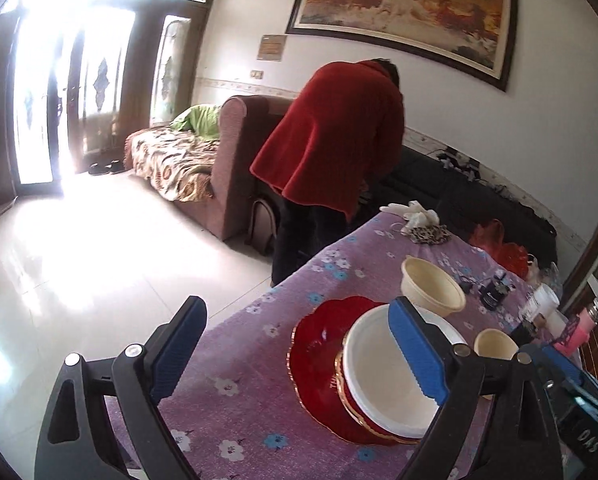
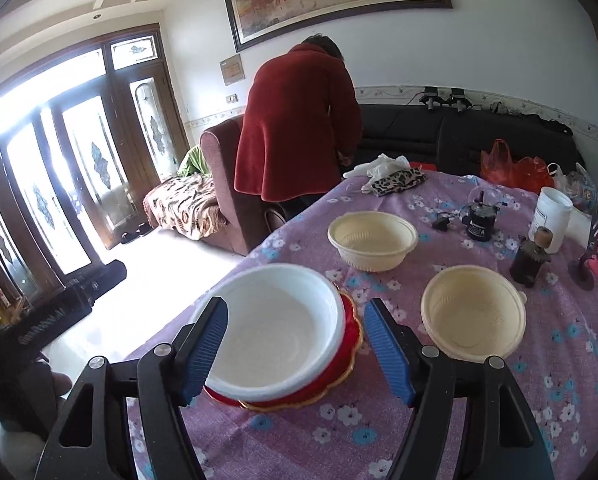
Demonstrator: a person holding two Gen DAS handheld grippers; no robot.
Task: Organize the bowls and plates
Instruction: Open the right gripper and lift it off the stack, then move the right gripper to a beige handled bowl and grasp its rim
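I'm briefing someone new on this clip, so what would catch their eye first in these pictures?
Probably the white bowl sitting on stacked red plates near the table's front edge, framed by the open right hand-held gripper. Two cream bowls stand apart on the purple flowered tablecloth. Behind the table, a person in a red coat bends toward the dark sofa.

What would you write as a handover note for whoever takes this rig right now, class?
Left gripper: open, empty.
Right gripper: open, empty.
Done: white bowl sits on red plates with gold rims, near the table's edge.
Left: two cream bowls, far one and near one, stand apart on the floral tablecloth; probably stack them next.
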